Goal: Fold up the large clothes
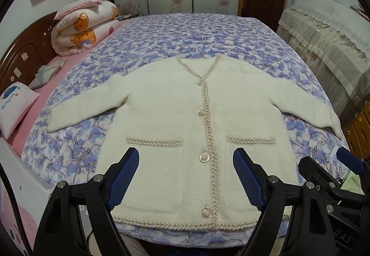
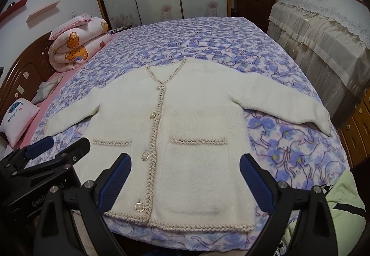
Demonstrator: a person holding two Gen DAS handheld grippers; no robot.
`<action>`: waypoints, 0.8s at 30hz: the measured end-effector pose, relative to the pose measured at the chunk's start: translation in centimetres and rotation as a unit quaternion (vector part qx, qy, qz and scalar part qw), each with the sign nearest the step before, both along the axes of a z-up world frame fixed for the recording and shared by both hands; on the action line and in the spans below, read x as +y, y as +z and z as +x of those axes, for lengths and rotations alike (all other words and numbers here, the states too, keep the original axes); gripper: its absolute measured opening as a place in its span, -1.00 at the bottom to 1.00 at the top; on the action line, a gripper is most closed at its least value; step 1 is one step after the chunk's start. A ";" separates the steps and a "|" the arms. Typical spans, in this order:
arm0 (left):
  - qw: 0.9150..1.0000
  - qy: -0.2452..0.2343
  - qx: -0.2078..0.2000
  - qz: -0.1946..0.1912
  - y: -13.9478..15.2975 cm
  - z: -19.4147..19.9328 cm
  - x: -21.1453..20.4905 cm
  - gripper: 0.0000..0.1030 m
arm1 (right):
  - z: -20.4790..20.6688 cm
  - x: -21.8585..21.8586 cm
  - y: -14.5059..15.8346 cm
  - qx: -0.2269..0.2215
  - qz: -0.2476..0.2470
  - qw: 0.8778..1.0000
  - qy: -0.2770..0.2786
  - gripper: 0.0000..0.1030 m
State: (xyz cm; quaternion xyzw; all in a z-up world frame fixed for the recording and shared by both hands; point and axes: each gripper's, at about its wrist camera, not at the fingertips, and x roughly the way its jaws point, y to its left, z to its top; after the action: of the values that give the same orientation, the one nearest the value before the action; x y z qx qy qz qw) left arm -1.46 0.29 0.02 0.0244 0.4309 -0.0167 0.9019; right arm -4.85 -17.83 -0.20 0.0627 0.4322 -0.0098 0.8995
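A cream fuzzy cardigan [image 1: 175, 108] with braided trim, pearl buttons and two pockets lies flat and face up on the bed, both sleeves spread out to the sides. It also shows in the right wrist view [image 2: 196, 117]. My left gripper [image 1: 186, 177] is open and empty, above the cardigan's hem near the button line. My right gripper [image 2: 185, 183] is open and empty, above the hem at the right pocket. The right gripper shows at the right edge of the left wrist view [image 1: 323, 170], and the left gripper at the left edge of the right wrist view [image 2: 57, 147].
The bed carries a blue floral blanket [image 1: 185, 32]. A rolled pink quilt [image 1: 83, 29] and a small pillow [image 1: 16, 105] lie by the wooden headboard at left. A covered cabinet [image 1: 328, 48] stands to the right. A light green garment [image 2: 344, 205] lies at lower right.
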 end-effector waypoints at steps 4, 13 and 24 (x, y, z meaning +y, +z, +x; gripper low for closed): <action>1.000 0.009 -0.013 -0.002 0.6 0.0 1.0 0.60 | 0.5 1.1 0.4 0.007 -0.012 1.000 0.003 0.86; 0.999 0.016 -0.005 -0.027 0.8 0.8 3.1 0.60 | 1.1 3.1 1.5 0.007 -0.035 0.999 -0.006 0.86; 1.000 -0.004 -0.005 -0.030 0.9 1.1 4.1 0.60 | 1.6 4.6 3.2 -0.001 -0.054 0.998 -0.012 0.86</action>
State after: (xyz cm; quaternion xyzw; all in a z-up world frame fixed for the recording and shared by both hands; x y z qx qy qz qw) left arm -0.35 4.34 0.91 -0.0003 0.4253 -0.0332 0.9044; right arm -3.26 -13.26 3.00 0.0193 0.4292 -0.0432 0.9020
